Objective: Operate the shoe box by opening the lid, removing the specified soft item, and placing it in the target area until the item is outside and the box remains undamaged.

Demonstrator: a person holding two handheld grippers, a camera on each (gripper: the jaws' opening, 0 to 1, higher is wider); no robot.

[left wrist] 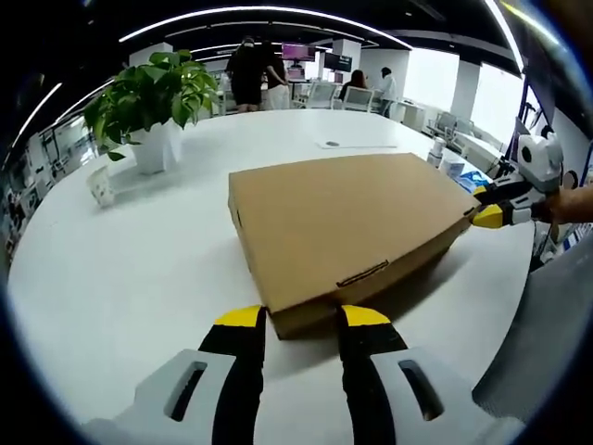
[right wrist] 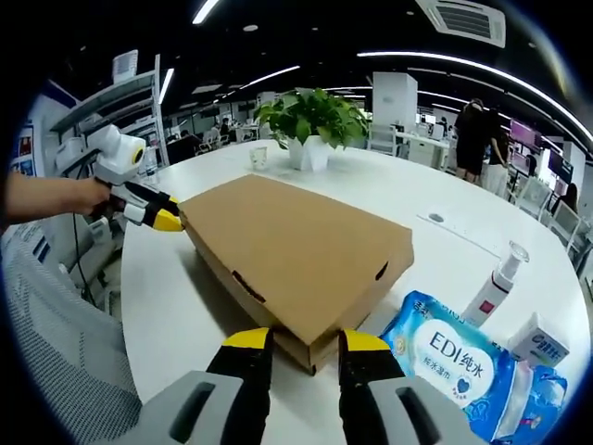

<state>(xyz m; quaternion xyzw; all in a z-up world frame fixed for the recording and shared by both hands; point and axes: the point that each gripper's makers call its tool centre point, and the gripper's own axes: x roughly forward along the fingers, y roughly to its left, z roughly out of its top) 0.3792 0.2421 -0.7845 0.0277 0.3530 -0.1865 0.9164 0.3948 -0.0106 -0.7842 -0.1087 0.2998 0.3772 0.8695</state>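
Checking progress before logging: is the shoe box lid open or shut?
Shut: the shoe box lid lies flat and flush on its base in both gripper views.

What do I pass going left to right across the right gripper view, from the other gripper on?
Left gripper at the box corner → shoe box, lid shut → blue wipes pack → white pump bottle → small white carton.

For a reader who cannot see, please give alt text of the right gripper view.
A closed cardboard shoe box lies on a white table, the right tongs open at its near corner, the left tongs at its far corner. A wipes pack lies beside it.
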